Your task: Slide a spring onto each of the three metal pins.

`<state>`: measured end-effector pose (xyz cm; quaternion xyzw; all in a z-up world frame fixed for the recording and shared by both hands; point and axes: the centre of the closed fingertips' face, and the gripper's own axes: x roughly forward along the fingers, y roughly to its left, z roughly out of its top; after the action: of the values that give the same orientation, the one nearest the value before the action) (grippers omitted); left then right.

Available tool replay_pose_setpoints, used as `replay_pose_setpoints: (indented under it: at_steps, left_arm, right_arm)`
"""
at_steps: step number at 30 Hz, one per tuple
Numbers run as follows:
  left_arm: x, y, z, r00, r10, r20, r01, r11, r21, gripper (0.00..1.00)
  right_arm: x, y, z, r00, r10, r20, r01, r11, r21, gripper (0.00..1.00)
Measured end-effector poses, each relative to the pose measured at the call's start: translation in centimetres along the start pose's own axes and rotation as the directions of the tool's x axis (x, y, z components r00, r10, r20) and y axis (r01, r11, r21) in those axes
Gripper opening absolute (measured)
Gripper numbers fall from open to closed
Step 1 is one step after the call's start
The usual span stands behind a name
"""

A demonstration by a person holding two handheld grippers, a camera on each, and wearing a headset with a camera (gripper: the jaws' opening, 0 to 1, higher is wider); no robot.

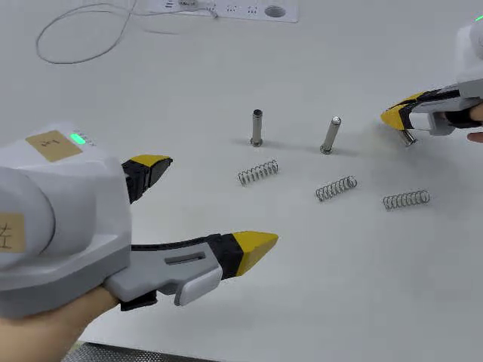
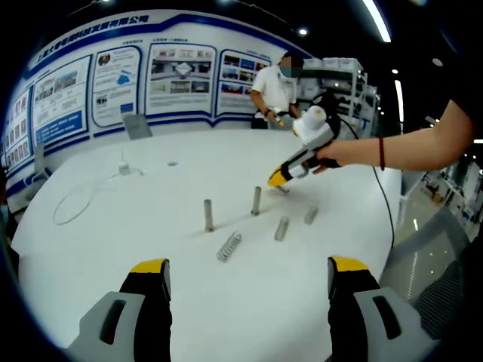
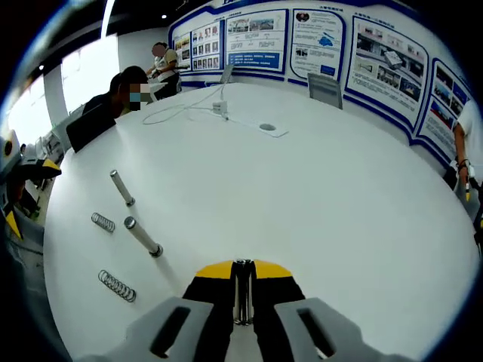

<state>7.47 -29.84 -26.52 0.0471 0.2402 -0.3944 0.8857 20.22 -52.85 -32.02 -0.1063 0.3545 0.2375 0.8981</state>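
Right claw clamps one pin; springs lie apart nearby.

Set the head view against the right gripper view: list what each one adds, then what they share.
Head view: all three springs in a row. Right gripper view: wall posters, people at the table's far edge, a chair. Shared: two standing pins, two of the springs, the third pin clamped in the right gripper with shut jaws, the cable loop, the white table.

On the table, two pins stand side by side, three springs lying in a row before them.
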Motion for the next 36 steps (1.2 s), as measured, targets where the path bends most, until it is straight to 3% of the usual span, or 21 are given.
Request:
replay_pose_setpoints:
  at_steps: [17, 36]
  left_arm:
    - [-0.2, -0.2, 0.4, 0.9999, -0.004, 0.010, 0.004, 1.000, 0.019, 0.87]
    - [-0.6, 0.1, 1.0, 0.9996, 0.007, 0.026, -0.008, 1.000, 0.029, 0.87]
  right_arm:
    - [-3.0, 2.2, 0.1, 0.9984, -0.021, 0.052, 0.019, 0.999, 0.038, 0.09]
    - [-2.8, 1.2, -1.0, 0.9980, -0.026, 0.058, 0.022, 0.997, 0.071, 0.09]
